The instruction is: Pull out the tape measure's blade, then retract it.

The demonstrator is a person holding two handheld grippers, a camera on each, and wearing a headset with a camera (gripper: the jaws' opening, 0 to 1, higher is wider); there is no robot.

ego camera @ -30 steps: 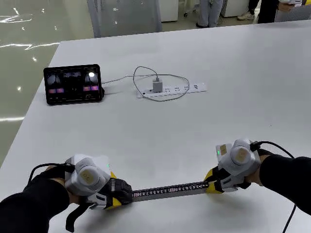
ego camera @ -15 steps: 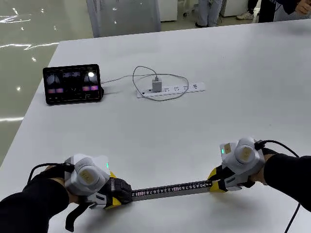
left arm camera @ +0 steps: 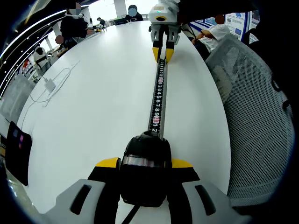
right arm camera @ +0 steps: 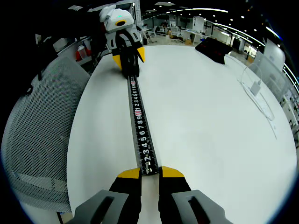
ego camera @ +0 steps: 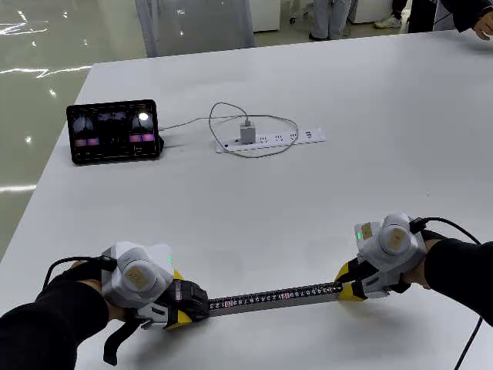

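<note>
A black tape measure case [ego camera: 190, 301] lies near the table's front edge, and my left gripper [ego camera: 182, 302] is shut on it. In the left gripper view the case [left arm camera: 145, 170] sits between the yellow-tipped jaws of my left gripper [left arm camera: 145, 163]. The numbered blade [ego camera: 273, 297] runs right, flat over the white table [ego camera: 308, 200], to my right gripper [ego camera: 346, 281]. The blade [left arm camera: 158, 93] stretches off to the right gripper [left arm camera: 162, 49]. My right gripper [right arm camera: 149, 173] is shut on the blade's [right arm camera: 139, 116] end, and the left gripper [right arm camera: 127, 51] is far along it.
A dark tablet [ego camera: 114, 131] stands at the back left. A white power strip [ego camera: 269, 141] with a charger and looped cable [ego camera: 250, 127] lies behind the middle. A mesh chair [left arm camera: 252, 116] stands beside the table's near edge. People are at the far side.
My right gripper has moved to the right with the blade's end, and more blade is out of the case. The left gripper and case have stayed put.
</note>
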